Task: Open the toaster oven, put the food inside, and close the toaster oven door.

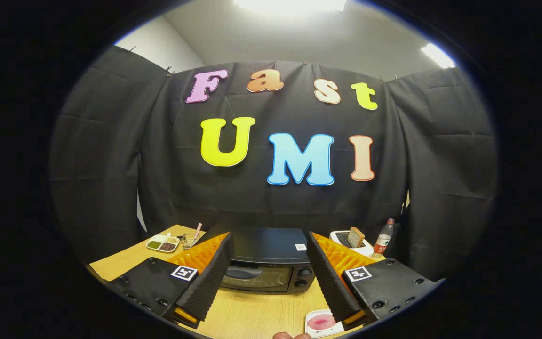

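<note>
On the bench point(252, 315), beyond the fingers, the toaster oven point(266, 263) is being shown with its door shut, so nothing of the task is judged done. The gripper point(264, 278) is being held with fingers wide apart, gripping nothing. The food, a pink item on a small plate point(320, 324), is being left just beside one finger.

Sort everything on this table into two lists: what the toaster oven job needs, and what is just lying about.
Needed for the job:
black toaster oven, door shut, ahead between the fingers
small white plate with pink food, near the right finger
gripper, fingers open, holding nothing

Just lying about:
white divided dish of beans
clear glass with a pink stick
white pop-up toaster holding bread
clear plastic bottle
</note>
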A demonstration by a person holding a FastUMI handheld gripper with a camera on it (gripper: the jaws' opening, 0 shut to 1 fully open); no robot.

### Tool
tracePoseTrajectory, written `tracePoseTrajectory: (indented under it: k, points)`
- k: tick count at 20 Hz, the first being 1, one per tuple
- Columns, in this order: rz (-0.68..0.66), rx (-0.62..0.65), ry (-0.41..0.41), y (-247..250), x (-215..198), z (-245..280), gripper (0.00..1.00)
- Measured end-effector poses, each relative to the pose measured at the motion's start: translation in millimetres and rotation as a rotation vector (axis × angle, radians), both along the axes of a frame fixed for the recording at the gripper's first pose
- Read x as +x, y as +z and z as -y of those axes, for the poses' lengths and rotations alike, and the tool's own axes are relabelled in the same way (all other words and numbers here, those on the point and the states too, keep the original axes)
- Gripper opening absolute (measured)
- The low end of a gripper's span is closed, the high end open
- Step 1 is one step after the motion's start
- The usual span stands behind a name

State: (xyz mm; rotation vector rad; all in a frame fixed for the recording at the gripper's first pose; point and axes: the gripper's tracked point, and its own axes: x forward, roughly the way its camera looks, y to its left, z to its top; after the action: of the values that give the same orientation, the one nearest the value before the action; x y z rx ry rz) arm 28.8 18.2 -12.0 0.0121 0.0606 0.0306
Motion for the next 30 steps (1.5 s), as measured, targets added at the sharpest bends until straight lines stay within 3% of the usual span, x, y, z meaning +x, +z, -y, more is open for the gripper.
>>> tracePoseTrajectory:
  k: [11, 20, 30]
  points:
    - [-0.131, 0.027, 0.017, -42.6, 65.1, -29.8, 0.98]
    - [-0.32, 0.059, 0.049, -128.6, 115.1, -48.8, 0.98]
    - [-0.385, 0.069, 0.041, -164.3, 136.4, -64.0, 0.98]
